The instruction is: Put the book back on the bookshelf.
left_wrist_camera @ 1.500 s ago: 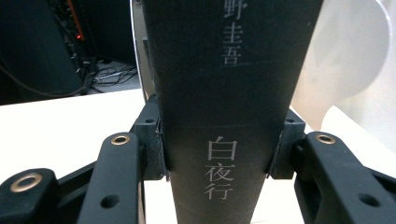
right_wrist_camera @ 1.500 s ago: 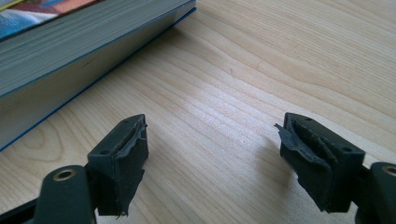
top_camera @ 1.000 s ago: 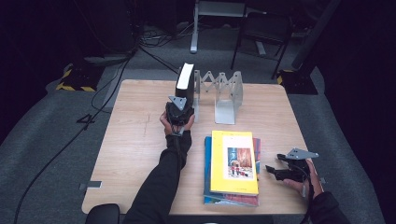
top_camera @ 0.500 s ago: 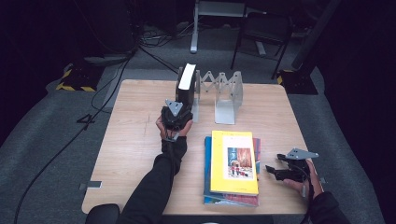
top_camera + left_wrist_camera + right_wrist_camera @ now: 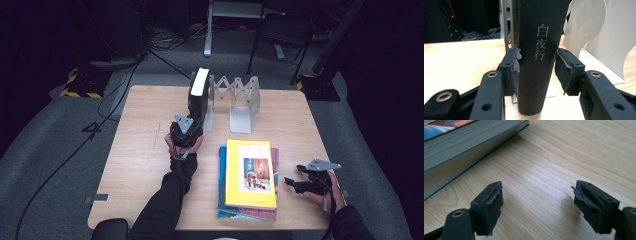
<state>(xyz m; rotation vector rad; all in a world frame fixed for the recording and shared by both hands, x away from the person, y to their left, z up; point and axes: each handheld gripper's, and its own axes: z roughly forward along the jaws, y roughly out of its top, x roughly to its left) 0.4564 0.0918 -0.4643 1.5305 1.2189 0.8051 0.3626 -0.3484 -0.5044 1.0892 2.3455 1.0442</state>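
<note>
Black book [image 5: 536,50] stands upright in the rack [image 5: 235,100] between the left gripper [image 5: 537,67] pads, jaws just closing, right pad apparently clear; uneven contact could topple it; right gripper [image 5: 536,202] rests open, empty.

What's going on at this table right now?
A person is shelving books with two handheld grippers. The left gripper has a black book standing upright at the left end of the grey accordion book rack; its jaws have just been closing, with the spine between the pads, one pad touching and the other a sliver off. The right gripper rests open on the wooden table, beside the stack of books.
</note>
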